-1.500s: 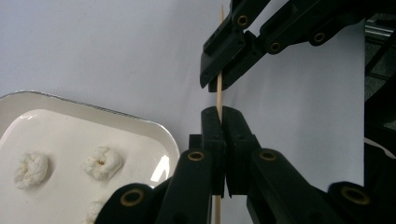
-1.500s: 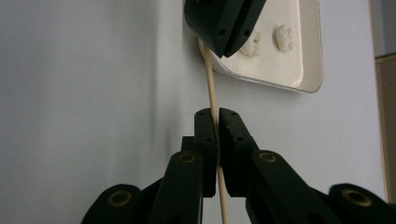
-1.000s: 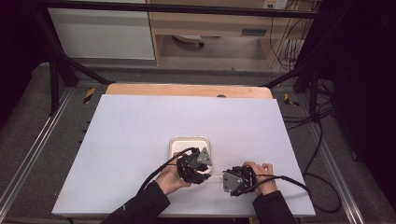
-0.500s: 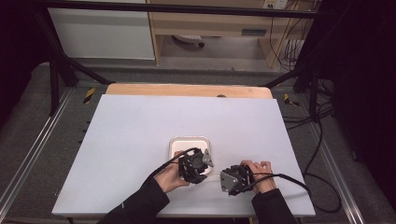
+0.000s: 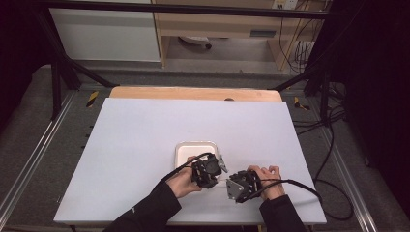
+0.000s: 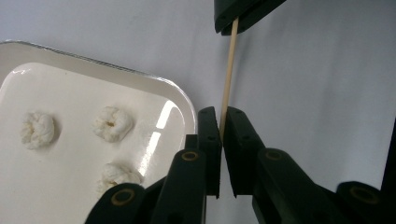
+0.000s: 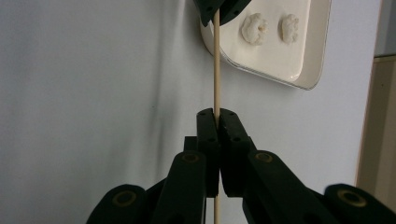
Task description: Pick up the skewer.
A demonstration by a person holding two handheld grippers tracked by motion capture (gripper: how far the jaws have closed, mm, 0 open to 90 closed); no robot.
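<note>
Grippers shifted slightly; tray (image 6: 184,100) holds three dumplings (image 6: 112,123)

The table top (image 5: 145,145) is pale grey-white with a light wood strip (image 5: 193,93) at its far edge, and the tray (image 6: 70,154) is cream-white with a shiny silver rim. The three small puffed pieces (image 6: 112,123) in it are off-white, and the thin stick (image 7: 216,65) is pale tan. Both grippers, the left gripper (image 6: 223,122) and the right gripper (image 7: 217,116), are black with brass-coloured rivets, and the sleeves (image 5: 150,212) are black too.
</note>
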